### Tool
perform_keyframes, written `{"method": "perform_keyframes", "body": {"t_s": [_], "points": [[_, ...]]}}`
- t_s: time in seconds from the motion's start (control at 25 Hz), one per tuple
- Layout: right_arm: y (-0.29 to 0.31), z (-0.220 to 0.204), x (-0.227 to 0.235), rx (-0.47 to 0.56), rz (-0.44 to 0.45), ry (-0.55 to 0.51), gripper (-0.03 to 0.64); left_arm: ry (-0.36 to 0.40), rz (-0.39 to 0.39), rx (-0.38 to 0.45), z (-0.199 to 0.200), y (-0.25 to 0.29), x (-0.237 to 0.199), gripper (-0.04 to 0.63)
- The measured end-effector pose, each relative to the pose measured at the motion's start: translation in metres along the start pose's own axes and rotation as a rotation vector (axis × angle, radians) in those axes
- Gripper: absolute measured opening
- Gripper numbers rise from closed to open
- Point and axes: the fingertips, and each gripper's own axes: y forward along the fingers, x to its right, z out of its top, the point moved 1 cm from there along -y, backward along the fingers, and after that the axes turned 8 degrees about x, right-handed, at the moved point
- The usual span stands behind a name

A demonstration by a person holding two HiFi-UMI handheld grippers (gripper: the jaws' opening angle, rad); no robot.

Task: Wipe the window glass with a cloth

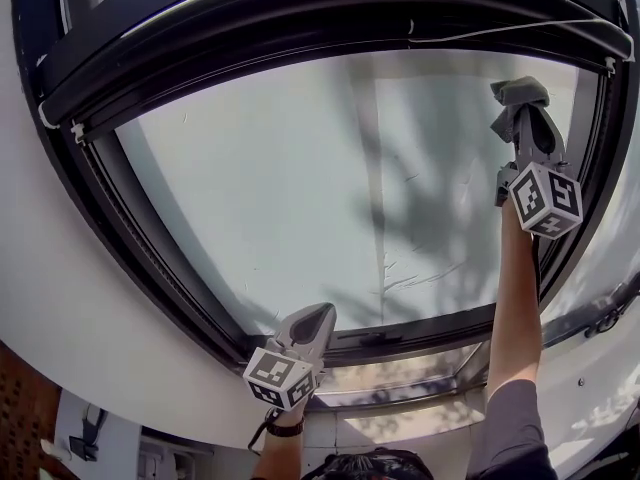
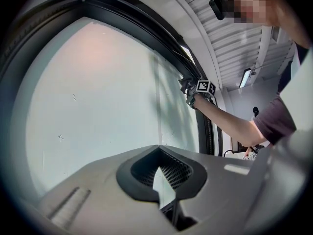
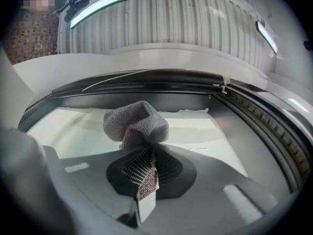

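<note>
While the right tool [image 1: 524,110] holds its jaws clamped on a grey cloth [image 1: 518,90], the cloth sits at the upper right corner of the window glass [image 1: 320,188], close to the black frame [image 1: 300,18]. The left tool [image 1: 316,316] is closed on nothing, near the lower edge of the glass.

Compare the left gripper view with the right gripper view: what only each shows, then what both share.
Only the left gripper view: the left gripper, shut and empty, and the right gripper seen from outside, on the person's arm. Only the right gripper view: the grey cloth, plainly pinched in that gripper's jaws. Both: the window glass and its dark frame.
</note>
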Motion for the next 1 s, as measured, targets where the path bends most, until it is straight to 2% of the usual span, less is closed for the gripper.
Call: {"method": "perform_keyframes", "body": {"t_s": [0.52,0.64,0.88,1.0], "points": [[0.01,0.002,-0.09,-0.016,0.091,0.005,0.012,-0.045,0.068,0.042,0.004,-0.043,-0.032,0.0],[0.011,0.005,-0.113,-0.013,0.137,0.028,0.014,-0.05,0.084,0.044,0.002,-0.051,-0.038,0.0],[0.013,0.008,-0.208,-0.01,0.301,0.023,0.014,-0.059,0.106,0.053,0.003,-0.066,-0.046,0.0],[0.014,0.006,-0.256,-0.004,0.355,0.025,0.012,-0.058,0.147,0.06,0.004,-0.08,-0.054,0.0]]}}
